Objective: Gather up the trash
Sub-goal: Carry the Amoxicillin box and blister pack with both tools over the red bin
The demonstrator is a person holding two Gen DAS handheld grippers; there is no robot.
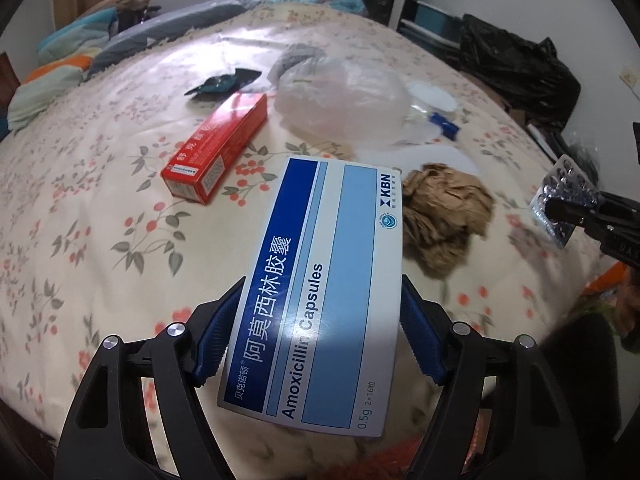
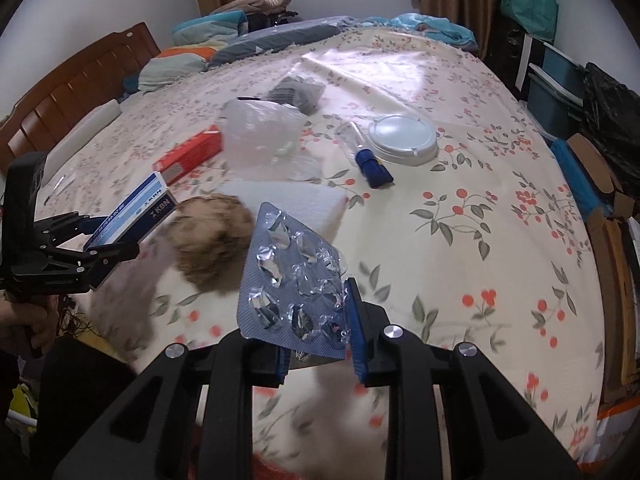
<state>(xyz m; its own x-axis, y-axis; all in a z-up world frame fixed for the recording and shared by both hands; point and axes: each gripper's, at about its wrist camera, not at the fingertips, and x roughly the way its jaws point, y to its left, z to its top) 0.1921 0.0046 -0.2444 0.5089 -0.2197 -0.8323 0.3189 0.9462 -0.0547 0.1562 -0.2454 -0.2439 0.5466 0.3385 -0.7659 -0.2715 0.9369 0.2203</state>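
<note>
The left gripper [image 1: 320, 320] is closed across the width of a blue and white capsule box [image 1: 320, 276], its pads pressing the two long edges, and the box hangs clear above the near edge of the bed [image 2: 500, 240]. The right gripper [image 2: 320, 320] is clamped nearly shut on the bottom edge of an emptied blister sheet [image 2: 292, 280], also lifted off the floral cover.

The box is probably light, hollow card: stiff enough to hold by its sides, but a hard squeeze would likely dent it. The blister sheet looks featherlight, springy and slick, its popped foil crinkled, so a pinch on the flat margin is the safer hold.

More litter lies on the bed: a crumpled brown paper ball [image 1: 444, 216] just beyond the box near the near edge, a red carton [image 1: 216, 148] toward the middle, a clear plastic bag [image 1: 340, 100] beside it, a dark torn wrapper [image 1: 224, 84] behind the carton, a round white lid [image 2: 402, 140] and a small bottle with a blue cap [image 2: 368, 156] toward the right edge. Folded bedding [image 2: 208, 36] is stacked at the head end. Nothing blocks either held piece; no bin is clearly in view
</note>
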